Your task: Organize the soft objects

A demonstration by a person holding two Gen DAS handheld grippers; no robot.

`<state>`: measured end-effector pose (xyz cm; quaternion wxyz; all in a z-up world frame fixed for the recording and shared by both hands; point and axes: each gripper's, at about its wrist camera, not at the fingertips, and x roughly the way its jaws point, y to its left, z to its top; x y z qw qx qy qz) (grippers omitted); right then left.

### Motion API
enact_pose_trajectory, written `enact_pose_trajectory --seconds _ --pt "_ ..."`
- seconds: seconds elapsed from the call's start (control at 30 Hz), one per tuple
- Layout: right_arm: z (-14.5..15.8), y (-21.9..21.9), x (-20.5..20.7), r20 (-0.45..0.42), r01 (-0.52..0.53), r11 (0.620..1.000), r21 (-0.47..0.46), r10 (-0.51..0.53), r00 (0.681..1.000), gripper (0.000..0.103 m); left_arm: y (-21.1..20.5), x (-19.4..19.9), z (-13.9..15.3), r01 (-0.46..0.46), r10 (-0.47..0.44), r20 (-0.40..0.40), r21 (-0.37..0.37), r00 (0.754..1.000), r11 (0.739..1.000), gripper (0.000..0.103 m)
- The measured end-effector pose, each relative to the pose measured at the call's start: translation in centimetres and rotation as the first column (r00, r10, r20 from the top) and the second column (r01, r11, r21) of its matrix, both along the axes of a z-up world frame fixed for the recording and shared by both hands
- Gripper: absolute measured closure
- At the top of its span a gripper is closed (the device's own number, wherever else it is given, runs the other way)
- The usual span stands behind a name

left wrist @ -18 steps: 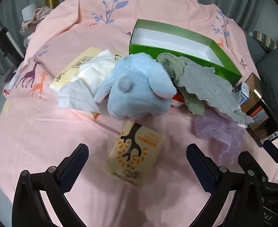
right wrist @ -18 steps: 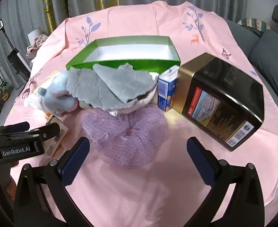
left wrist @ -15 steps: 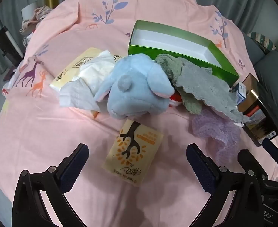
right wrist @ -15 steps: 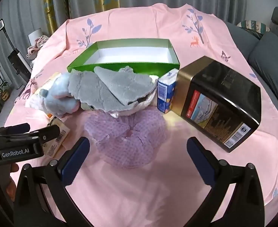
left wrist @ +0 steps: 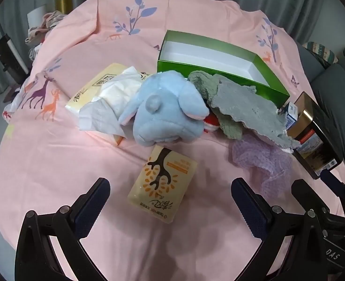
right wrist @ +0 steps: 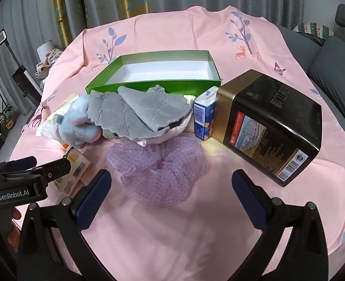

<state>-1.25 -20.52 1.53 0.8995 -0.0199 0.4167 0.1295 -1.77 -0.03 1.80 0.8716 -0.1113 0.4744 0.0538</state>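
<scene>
Two hand-held grippers hang over the pink printed bedsheet [right wrist: 172, 245], each spread wide and holding nothing — the left gripper [left wrist: 170, 201] above a yellow tissue packet [left wrist: 164, 185], the right gripper [right wrist: 171, 190] above a crumpled lilac mesh cloth [right wrist: 163, 173]. Toward the far edge, a blue plush toy [left wrist: 165, 112] and a grey quilted cloth [right wrist: 135, 114] lie against the open green cardboard box [right wrist: 149, 86] — empty inside.

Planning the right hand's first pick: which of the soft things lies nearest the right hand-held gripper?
The purple mesh cap, lying right ahead of the open right hand-held gripper. The grey cloth and blue plush sit farther back, by the green box.
</scene>
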Motion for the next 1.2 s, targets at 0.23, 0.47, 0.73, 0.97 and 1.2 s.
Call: enact_pose_trajectory --seconds 0.23,0.47,0.73,0.97,1.2 --pt "-0.13 0.03 0.03 -0.006 0.002 1.000 -0.001 -0.002 1.000 0.001 -0.25 -0.08 0.05 0.008 -0.008 0.007 -0.015 1.000 1.000 0.000" --pt "-0.24 -0.01 0.04 -0.010 0.002 1.000 0.001 -0.002 1.000 0.001 -0.33 0.06 0.03 0.005 -0.005 0.006 -0.015 1.000 1.000 0.000" --pt "-0.54 0.00 0.06 -0.018 0.000 1.000 0.004 0.000 1.000 0.001 -0.36 -0.07 -0.19 -0.006 0.006 0.010 0.013 1.000 1.000 0.000" --pt "-0.53 0.22 0.10 -0.016 -0.005 1.000 0.000 0.005 1.000 0.001 -0.31 -0.25 0.04 -0.011 0.010 0.030 0.048 1.000 0.999 0.000" --pt "-0.83 0.63 0.32 -0.034 -0.014 1.000 -0.008 0.014 0.999 0.001 0.27 -0.16 -0.35 -0.021 0.020 0.025 0.063 0.999 0.998 0.000"
